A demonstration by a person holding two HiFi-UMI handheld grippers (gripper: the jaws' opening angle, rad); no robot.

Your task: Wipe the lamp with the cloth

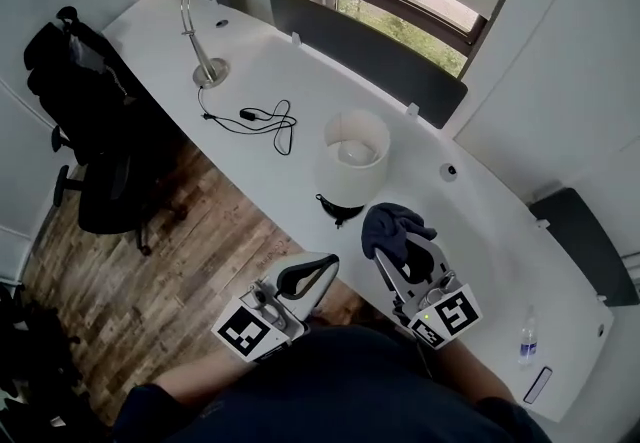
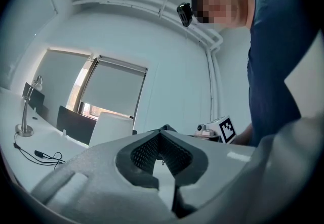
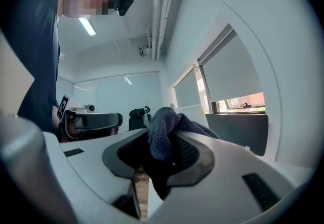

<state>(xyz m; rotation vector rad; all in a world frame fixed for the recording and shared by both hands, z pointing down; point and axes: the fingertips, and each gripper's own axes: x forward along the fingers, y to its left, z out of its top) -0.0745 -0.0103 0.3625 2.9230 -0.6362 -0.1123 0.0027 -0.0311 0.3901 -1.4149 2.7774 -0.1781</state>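
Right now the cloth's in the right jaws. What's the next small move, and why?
Probably ease the right gripper forward and slightly left until the cloth meets the near side of the lamp shade. The cloth is clamped in its jaws and bunched past the tips, and it appears just short of the shade. The left gripper is shut on nothing, so it needs no move.

Cannot identify the small round thing (image 1: 449, 172) on the tabletop (image 1: 300, 81) right of the lamp (image 1: 352, 156), nor see the lamp's base beyond a dark sliver.
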